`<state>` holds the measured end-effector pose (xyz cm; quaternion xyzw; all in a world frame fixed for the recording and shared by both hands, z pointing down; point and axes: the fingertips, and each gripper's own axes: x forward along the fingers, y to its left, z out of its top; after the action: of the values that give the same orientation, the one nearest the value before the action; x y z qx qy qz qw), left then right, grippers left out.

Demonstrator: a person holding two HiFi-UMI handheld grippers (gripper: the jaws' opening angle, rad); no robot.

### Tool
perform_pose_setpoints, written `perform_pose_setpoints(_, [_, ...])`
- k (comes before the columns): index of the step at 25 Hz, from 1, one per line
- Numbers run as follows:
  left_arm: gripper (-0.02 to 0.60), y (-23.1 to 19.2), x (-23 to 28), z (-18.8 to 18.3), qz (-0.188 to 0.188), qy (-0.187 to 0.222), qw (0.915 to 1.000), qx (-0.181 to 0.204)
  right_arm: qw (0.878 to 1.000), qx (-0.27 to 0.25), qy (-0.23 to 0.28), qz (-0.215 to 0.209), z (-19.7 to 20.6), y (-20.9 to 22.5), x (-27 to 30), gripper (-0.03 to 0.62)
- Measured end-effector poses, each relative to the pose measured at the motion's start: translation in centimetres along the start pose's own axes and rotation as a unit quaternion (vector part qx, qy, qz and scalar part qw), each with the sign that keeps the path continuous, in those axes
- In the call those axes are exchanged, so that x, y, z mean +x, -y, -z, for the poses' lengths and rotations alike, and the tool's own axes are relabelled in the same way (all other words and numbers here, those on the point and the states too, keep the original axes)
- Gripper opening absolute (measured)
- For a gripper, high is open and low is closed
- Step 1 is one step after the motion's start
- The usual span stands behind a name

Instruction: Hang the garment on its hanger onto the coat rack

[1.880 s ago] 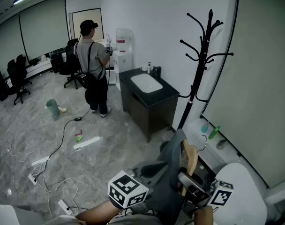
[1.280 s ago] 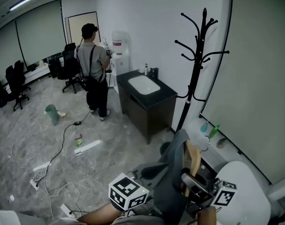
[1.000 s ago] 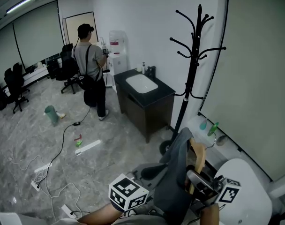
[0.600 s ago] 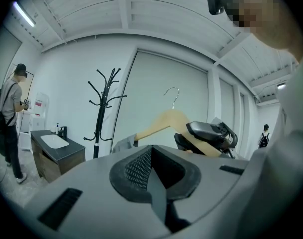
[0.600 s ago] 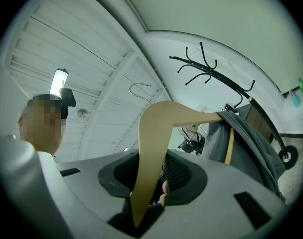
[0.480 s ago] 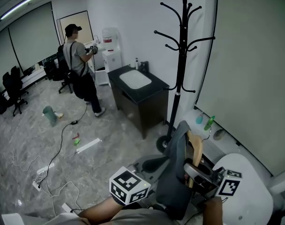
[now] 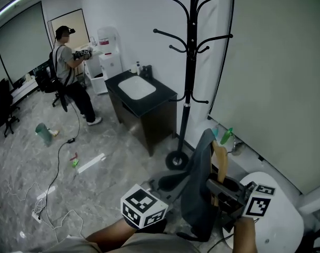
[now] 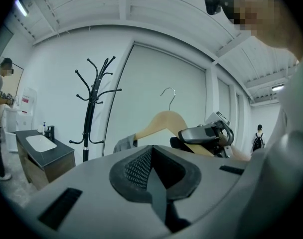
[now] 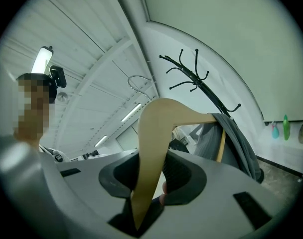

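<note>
A grey garment (image 7: 198, 186) hangs on a wooden hanger (image 7: 219, 159) with a metal hook (image 9: 136, 78). My right gripper (image 7: 219, 190) holds the hanger by one arm, low at the right in the head view. Its jaws are closing, and the wooden arm (image 9: 159, 128) is pinched between the pads. The black coat rack (image 7: 189, 73) stands ahead against the wall, apart from the hanger. My left gripper (image 8: 151, 171) is shut with nothing in it. Its marker cube (image 7: 143, 207) sits left of the garment. The hanger (image 8: 164, 121) and the rack (image 8: 91, 103) show beyond it.
A black cabinet with a white sink (image 7: 141, 96) stands left of the rack's base (image 7: 177, 159). A person (image 7: 68, 62) stands by a water dispenser (image 7: 108, 54) at the back. Cables (image 7: 55, 178) lie on the floor. A white round table (image 7: 286, 220) is at the right, bottles (image 7: 226, 136) on the ledge.
The coat rack has come nearer and slid left in the head view. The right gripper still holds the hanger. The person at the back has stepped left.
</note>
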<state>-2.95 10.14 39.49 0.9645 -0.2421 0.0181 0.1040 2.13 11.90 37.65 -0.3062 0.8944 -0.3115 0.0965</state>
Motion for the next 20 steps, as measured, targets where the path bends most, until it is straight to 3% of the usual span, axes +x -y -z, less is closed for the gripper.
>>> perform_pose_setpoints(6, [0.006, -6.1, 6.2, -1.6, 0.037, 0.001, 0.9993, -0.005, 0.999, -0.009, -0.013, 0.047, -4.3, 6.6, 2.4, 0.121])
perform_pose_setpoints(12, [0.005, -11.9, 12.1, -4.9, 0.071, 0.004, 0.9973, 0.016, 0.997, -0.018, -0.015, 0.077, -10.4, 12.1, 4.1, 0.121])
perform_pose_setpoints(20, [0.005, -18.8, 18.2, -8.7, 0.069, 0.013, 0.9964, 0.047, 0.995, -0.031, -0.043, 0.09, -16.8, 19.8, 6.0, 0.115])
